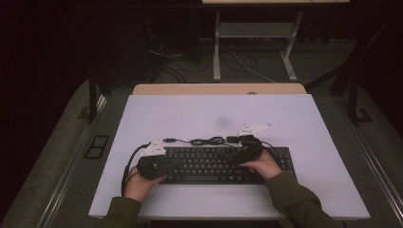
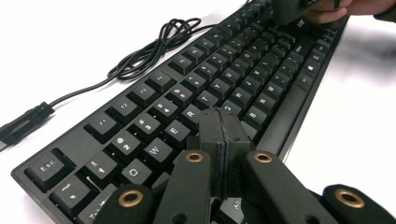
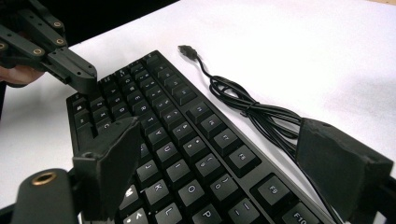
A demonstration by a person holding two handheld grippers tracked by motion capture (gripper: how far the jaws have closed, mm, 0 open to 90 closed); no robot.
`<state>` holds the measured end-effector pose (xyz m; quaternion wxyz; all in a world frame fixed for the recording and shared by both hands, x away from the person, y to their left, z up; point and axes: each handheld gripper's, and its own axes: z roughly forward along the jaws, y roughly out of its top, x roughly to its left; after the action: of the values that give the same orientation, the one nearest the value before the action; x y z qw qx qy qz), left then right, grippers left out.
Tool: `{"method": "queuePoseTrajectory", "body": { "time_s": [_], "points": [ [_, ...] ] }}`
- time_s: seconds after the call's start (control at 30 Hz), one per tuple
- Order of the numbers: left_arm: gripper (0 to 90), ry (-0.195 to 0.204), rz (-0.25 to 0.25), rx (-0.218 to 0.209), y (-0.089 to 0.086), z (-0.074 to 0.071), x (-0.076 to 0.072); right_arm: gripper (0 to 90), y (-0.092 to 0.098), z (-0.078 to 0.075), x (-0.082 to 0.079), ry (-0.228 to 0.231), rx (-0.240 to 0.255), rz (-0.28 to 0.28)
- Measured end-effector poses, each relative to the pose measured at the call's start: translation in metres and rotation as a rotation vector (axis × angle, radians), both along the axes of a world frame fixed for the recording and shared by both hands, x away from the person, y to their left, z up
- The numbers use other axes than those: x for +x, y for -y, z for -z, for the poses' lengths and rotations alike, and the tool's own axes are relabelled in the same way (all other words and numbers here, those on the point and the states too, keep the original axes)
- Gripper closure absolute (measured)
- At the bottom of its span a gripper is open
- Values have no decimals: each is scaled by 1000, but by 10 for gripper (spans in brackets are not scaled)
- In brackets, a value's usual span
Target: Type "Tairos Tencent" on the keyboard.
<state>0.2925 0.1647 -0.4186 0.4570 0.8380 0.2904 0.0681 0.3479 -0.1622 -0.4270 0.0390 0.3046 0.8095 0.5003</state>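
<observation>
A black keyboard [image 1: 209, 166] lies on the white table top [image 1: 214, 114], near its front edge. Its black cable [image 1: 206, 141] is bundled just behind it and ends in a USB plug [image 3: 187, 49]. My left gripper [image 1: 173, 164] is shut with nothing between its jaws. In the left gripper view, its tips [image 2: 219, 116] rest over the keyboard [image 2: 154, 107] near the R key. My right gripper [image 1: 234, 154] hovers over the keyboard's right half. In the right gripper view it [image 3: 219, 128] is wide open above the keys [image 3: 173, 121]. That view also has the left gripper [image 3: 74, 70] touching the far keys.
The cable [image 2: 149, 46] loops beside the keyboard's back edge, with the plug [image 2: 23, 123] lying loose on the table. A wooden desk edge [image 1: 218, 89] runs behind the white top. Beyond it are dark floor, loose wires and the legs of another table [image 1: 216, 52].
</observation>
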Motion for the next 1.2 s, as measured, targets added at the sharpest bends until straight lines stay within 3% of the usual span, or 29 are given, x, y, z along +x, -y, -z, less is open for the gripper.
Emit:
{"method": "queuePoseTrajectory", "body": {
  "time_s": [0.57,0.9,1.2],
  "points": [
    [893,-14,89,-8,18,0,-9,140,1,0,0,4,-2,3],
    [893,-32,129,10,27,6,-10,140,-1,1,-1,-2,-7,-3],
    [893,-45,155,51,31,12,-10,140,-1,1,-1,5,-10,0]
  ]
}}
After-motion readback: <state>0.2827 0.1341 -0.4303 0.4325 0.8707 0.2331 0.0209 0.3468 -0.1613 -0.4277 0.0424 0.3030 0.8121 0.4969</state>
